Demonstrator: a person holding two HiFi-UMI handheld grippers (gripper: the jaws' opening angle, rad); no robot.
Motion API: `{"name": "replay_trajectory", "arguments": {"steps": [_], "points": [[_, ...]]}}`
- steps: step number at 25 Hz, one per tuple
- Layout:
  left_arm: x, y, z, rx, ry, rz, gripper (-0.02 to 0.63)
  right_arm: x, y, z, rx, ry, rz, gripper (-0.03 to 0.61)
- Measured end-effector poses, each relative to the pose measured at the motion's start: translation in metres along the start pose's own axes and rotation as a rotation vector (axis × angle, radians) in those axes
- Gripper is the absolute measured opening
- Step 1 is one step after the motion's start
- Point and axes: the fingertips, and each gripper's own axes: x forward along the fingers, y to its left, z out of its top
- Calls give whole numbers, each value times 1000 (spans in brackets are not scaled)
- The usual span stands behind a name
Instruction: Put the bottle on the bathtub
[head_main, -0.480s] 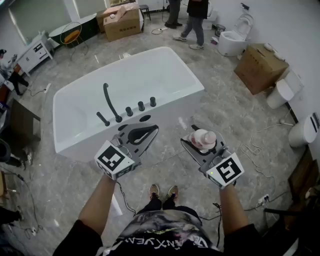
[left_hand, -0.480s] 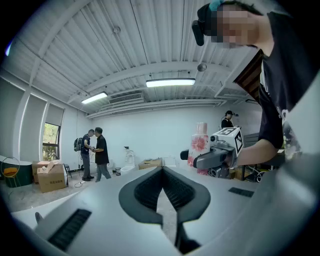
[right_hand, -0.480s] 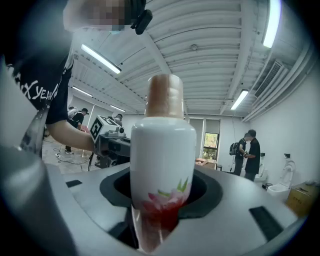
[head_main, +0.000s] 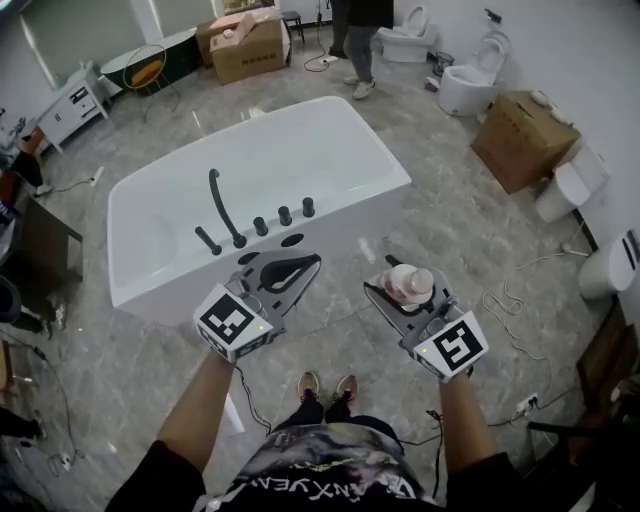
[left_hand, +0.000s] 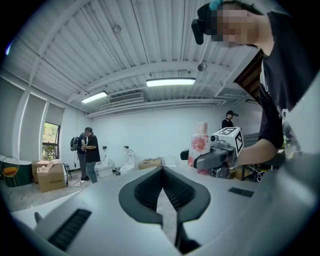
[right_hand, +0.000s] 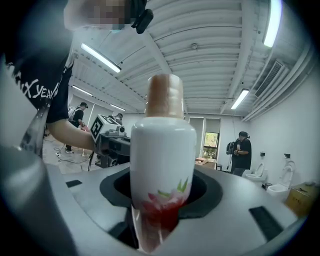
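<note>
The white bottle (head_main: 408, 283) with a red flower print and a pinkish cap stands upright in my right gripper (head_main: 398, 283), which is shut on it. In the right gripper view the bottle (right_hand: 162, 170) fills the middle between the jaws. My left gripper (head_main: 289, 269) is shut with nothing in it, its tips (left_hand: 161, 186) meeting. It hovers at the near rim of the white bathtub (head_main: 150, 205). A black faucet (head_main: 222, 204) and several black knobs (head_main: 285, 215) sit on that rim. The right gripper hangs over the floor, just right of the tub's near corner.
Cardboard boxes (head_main: 522, 134) (head_main: 243, 42) stand on the grey tiled floor. Toilets (head_main: 468, 84) (head_main: 612, 262) line the right wall. A person (head_main: 359, 40) walks at the far end. Cables (head_main: 520, 320) lie on the floor at the right. A white cabinet (head_main: 68, 104) is at far left.
Both grippers have barely shifted, drifting slightly toward the tub. The people at the far end have moved; one has left the view.
</note>
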Motion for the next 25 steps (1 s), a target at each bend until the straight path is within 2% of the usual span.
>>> {"name": "replay_trajectory", "arguments": {"steps": [9, 25], "points": [[3, 2, -1, 0, 4, 5, 11, 2, -4, 5, 17, -40, 1, 212], [22, -2, -4, -4, 8, 12, 11, -4, -15, -6, 17, -21, 24, 213]]}}
